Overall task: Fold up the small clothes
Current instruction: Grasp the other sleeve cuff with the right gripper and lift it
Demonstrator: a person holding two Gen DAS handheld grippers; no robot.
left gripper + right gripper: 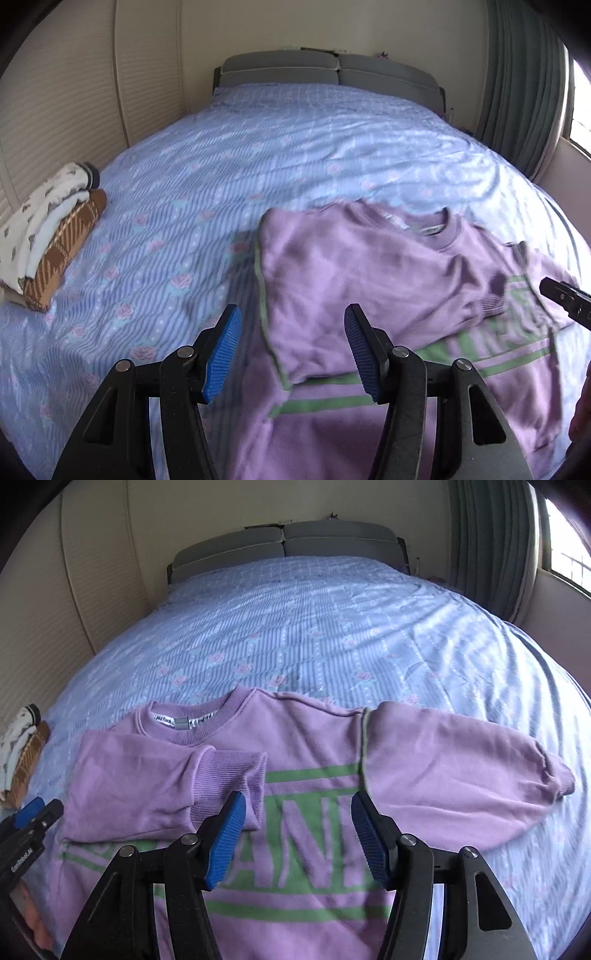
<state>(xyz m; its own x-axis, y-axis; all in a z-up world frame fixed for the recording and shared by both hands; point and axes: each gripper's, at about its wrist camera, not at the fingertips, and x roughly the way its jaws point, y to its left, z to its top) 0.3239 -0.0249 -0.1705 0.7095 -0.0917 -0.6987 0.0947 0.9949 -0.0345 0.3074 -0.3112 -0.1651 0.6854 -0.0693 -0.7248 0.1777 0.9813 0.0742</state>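
Note:
A lilac sweatshirt [314, 738] with green lettering lies face up on the bed, neck towards the headboard. One sleeve is folded across the chest, and its ribbed cuff [236, 771] rests by the print. The other sleeve [461, 753] stretches out flat to the right. My right gripper [297, 834] hovers open over the lettering, nothing between its blue pads. In the left wrist view the sweatshirt [369, 266] shows its folded side. My left gripper [293, 354] is open above that fold's edge and holds nothing. The right gripper's black finger [561, 299] pokes in at the right edge.
A blue floral bedsheet [258, 166] covers the whole bed. A small stack of folded clothes [51, 240] sits at the left edge by the slatted wall. Grey headboard cushions [332, 70] are at the far end, and a curtain [517, 92] hangs at the right.

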